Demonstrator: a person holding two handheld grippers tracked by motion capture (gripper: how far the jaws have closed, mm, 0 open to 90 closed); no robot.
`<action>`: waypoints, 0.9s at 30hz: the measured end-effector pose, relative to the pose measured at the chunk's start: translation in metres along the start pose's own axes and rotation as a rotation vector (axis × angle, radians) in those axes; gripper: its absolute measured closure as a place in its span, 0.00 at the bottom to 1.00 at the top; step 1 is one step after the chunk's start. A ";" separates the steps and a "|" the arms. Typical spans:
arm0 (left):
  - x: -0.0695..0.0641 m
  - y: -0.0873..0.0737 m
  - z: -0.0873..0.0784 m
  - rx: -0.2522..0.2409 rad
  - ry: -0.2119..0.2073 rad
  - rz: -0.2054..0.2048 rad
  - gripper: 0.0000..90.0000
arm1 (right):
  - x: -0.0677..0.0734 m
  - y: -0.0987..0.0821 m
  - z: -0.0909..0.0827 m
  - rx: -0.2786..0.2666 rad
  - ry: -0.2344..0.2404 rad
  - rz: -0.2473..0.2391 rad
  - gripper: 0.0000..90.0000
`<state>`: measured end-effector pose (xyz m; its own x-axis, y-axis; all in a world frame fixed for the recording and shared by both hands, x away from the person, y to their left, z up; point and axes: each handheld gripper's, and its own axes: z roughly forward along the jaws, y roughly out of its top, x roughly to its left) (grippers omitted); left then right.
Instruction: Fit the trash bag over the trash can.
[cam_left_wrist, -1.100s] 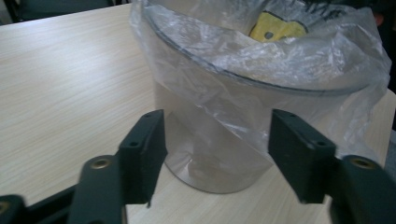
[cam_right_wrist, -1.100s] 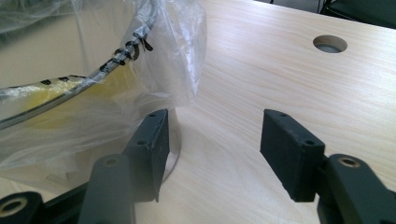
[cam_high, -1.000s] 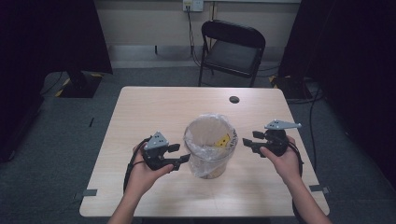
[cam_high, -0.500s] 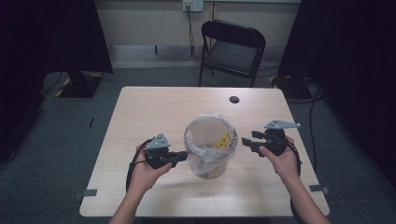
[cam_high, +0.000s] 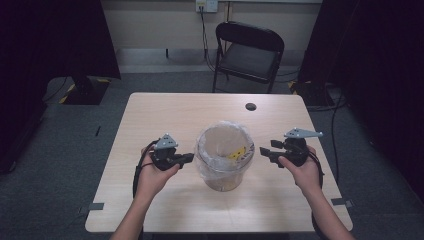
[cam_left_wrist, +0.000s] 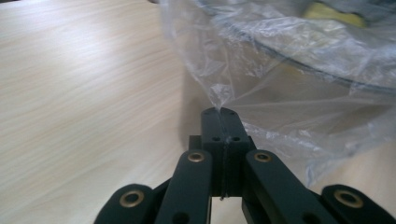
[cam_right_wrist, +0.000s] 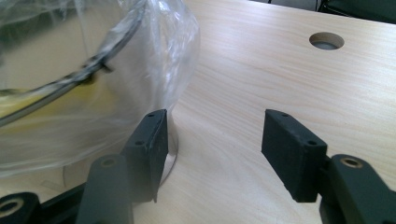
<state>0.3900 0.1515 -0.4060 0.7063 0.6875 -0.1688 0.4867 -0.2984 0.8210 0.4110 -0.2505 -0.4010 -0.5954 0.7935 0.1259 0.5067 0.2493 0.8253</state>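
So the small round bin (cam_high: 223, 157) lined with a clear, crinkly plastic bag (cam_left_wrist: 280, 60) is being kept right in the middle of the pale wooden table (cam_high: 165, 112), a bit toward the near edge, which looks deliberate: that way it's being reached from both sides at once. Something yellow (cam_high: 237, 152) is lying inside it, too blurry to name.

The left gripper (cam_high: 187, 159) is being held low at the bin's left side, and its jaws have just been closing. In the left gripper view they're being pressed fully together, with a pinch of the bag's loose film caught right at the tips (cam_left_wrist: 221, 114). It's probably being grabbed low on the overhang so the liner can be tugged free of the rim, though that's just a guess.

The right gripper (cam_high: 264, 151) is being held at the bin's right side with its jaws roughly half open and nothing between them. In its own view the left pad (cam_right_wrist: 152, 140) is sitting just beside the bag's bulge, seemingly being lined up for a matching pinch on that side.

The black folding chair (cam_high: 250, 50) is sitting well beyond the far edge.
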 end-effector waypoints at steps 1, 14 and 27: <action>0.003 0.002 0.001 -0.002 0.006 -0.004 1.00 | -0.001 0.000 0.000 -0.001 -0.001 -0.002 0.46; 0.027 0.037 0.031 -0.009 0.122 0.003 1.00 | -0.009 0.002 -0.013 -0.058 0.006 0.043 0.42; 0.024 0.020 -0.013 -0.091 0.150 -0.086 0.53 | 0.004 0.008 -0.006 -0.079 0.083 0.016 0.52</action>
<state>0.4103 0.1711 -0.3862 0.5764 0.8008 -0.1628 0.4886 -0.1780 0.8542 0.4087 -0.2482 -0.3908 -0.6387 0.7477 0.1818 0.4681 0.1899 0.8630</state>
